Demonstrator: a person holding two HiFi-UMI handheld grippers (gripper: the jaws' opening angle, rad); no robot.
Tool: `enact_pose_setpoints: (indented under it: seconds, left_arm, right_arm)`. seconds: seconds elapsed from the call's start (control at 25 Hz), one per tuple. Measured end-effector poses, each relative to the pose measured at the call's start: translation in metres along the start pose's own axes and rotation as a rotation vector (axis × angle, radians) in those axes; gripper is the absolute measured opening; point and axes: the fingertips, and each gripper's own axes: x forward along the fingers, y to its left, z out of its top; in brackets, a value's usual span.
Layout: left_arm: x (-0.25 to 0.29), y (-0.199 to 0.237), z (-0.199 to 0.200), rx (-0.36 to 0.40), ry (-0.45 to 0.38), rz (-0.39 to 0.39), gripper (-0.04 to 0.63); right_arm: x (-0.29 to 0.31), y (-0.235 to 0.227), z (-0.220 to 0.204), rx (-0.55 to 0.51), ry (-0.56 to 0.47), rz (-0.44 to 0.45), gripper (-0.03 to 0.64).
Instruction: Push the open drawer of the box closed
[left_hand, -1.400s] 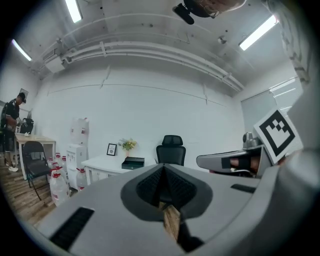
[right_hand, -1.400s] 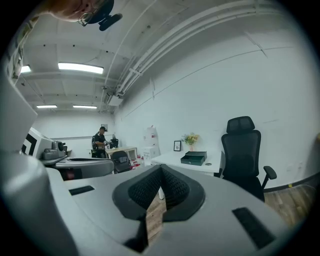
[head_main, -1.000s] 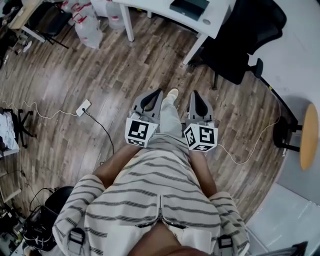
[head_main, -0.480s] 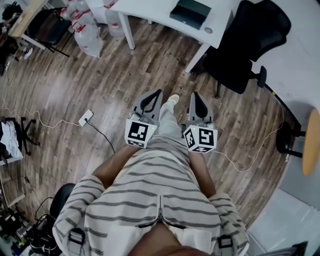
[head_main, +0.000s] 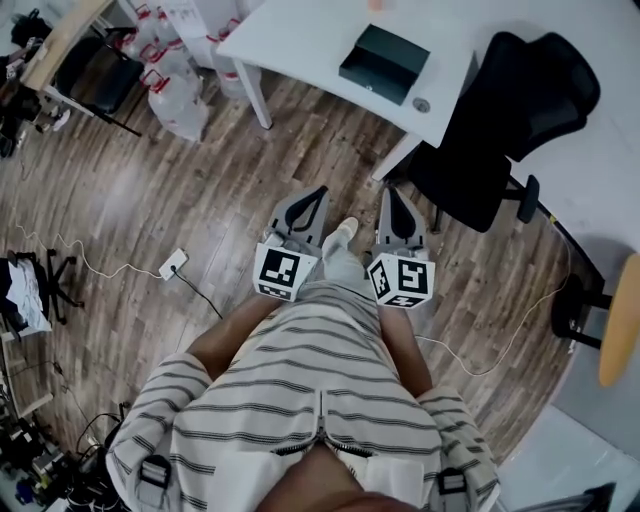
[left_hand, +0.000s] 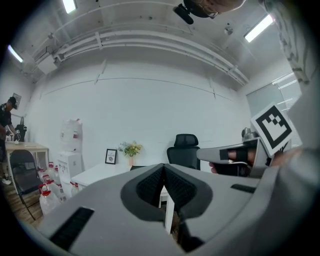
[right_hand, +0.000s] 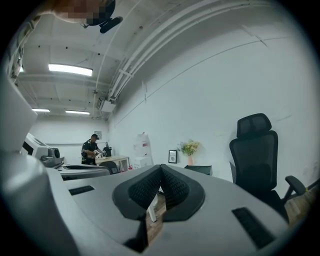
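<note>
The dark green box (head_main: 383, 62) lies on the white table (head_main: 300, 35) ahead of me, and its drawer cannot be made out from here. Both grippers are held level in front of the person's body, well short of the table. My left gripper (head_main: 319, 191) is shut with nothing in it, its jaws meeting at the tip (left_hand: 163, 168). My right gripper (head_main: 390, 191) is likewise shut and empty (right_hand: 161, 168). In the right gripper view the box (right_hand: 200, 170) shows as a low dark shape beside the flowers (right_hand: 189, 148).
A black office chair (head_main: 500, 130) stands at the table's right end. Water bottles (head_main: 175, 75) sit left of the table. A power strip (head_main: 172, 263) and cables lie on the wood floor. A round wooden stool (head_main: 620, 320) stands at right, and a person (right_hand: 91, 149) far back.
The person has walked toward the table: the table, box and chair have slid down into the head view. Both grippers stay shut and side by side.
</note>
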Motion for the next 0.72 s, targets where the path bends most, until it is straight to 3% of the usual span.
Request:
enact_pose_setpoints:
  seconds: [0.36, 0.72]
  left_arm:
    - [0.145, 0.038, 0.026, -0.018, 0.029, -0.018, 0.002]
    - [0.243, 0.065, 0.014, -0.024, 0.095, -0.009, 0.002]
  right_arm:
    - [0.122, -0.092, 0.042, 0.000, 0.016, -0.004, 0.011]
    - [0.202, -0.147, 0.039, 0.017, 0.043, 0.035, 0.011]
